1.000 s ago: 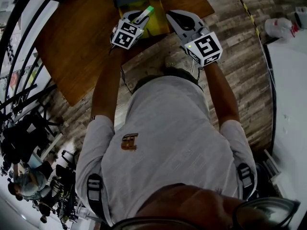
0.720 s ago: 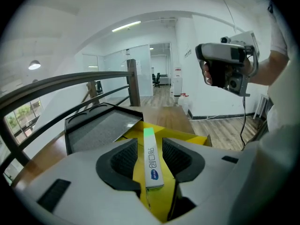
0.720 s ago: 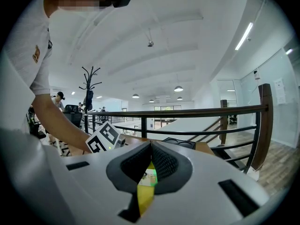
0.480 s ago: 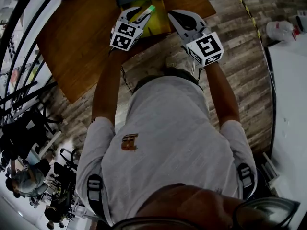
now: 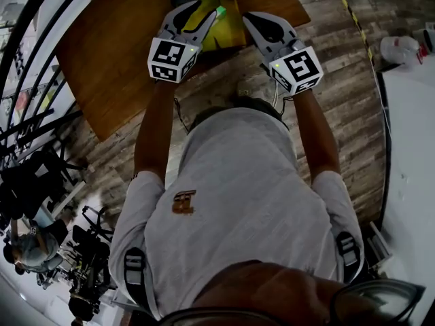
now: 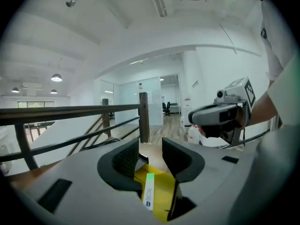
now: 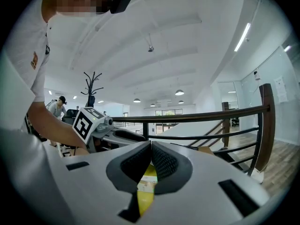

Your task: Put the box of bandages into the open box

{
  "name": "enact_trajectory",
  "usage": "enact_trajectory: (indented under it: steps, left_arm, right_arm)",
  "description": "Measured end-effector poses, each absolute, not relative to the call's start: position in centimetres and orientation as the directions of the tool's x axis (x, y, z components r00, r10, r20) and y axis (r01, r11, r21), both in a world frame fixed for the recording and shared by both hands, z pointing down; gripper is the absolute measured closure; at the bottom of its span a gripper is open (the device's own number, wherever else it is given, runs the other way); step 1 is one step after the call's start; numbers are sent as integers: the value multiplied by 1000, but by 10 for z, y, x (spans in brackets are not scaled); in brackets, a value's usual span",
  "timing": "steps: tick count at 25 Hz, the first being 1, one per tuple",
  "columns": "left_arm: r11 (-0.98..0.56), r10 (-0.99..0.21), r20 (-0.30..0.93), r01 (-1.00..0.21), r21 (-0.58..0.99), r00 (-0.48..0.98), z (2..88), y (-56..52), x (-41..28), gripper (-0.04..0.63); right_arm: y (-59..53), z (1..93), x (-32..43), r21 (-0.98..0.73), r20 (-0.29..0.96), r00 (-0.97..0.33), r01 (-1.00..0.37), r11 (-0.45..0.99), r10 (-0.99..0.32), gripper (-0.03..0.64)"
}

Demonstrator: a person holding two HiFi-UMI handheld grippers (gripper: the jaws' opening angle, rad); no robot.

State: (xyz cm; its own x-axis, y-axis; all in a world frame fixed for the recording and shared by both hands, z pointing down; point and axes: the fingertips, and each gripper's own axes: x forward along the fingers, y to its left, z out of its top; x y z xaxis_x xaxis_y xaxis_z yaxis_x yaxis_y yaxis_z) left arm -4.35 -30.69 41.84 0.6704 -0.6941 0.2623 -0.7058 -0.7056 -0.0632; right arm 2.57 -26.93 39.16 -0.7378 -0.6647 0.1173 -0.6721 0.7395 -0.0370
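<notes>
One move, withdrawal, is judged left: bandage box [image 6: 148,196] is seen in open box [image 6: 164,191], left gripper [image 6: 150,148] fingers just opened, empty; right gripper [image 7: 150,146] closed.

A: Floor [image 5: 340,80], right side of head view?
B: Wood planks. Brown table [image 5: 115,66] upper left.
A: Right gripper view?
B: Dark railing [image 7: 201,116] mid-pic, round lights [image 7: 179,93] + white ceiling [image 7: 187,36] up top, coat stand [image 7: 92,86] left.

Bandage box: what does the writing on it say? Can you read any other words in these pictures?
Bandage box: blue print on its white side, too blurred to read.
Orange logo on the back of the shirt: too small to read.
No word or number in any view reads clearly.
</notes>
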Motion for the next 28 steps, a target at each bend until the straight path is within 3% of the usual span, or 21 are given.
enact_trajectory:
  steps: [16,28]
  left_arm:
    - [-659,-749,-85,-752,-8,657,322,-265,-47,538]
    - [-691,-710,-163,-722,-24,685,306,-243,-46,575]
  right_arm:
    - [-253,335,23,-51,-33,-760,-647,761,-649,584]
    - [-245,329,7,-35,-52,-780,-623,782,-624,584]
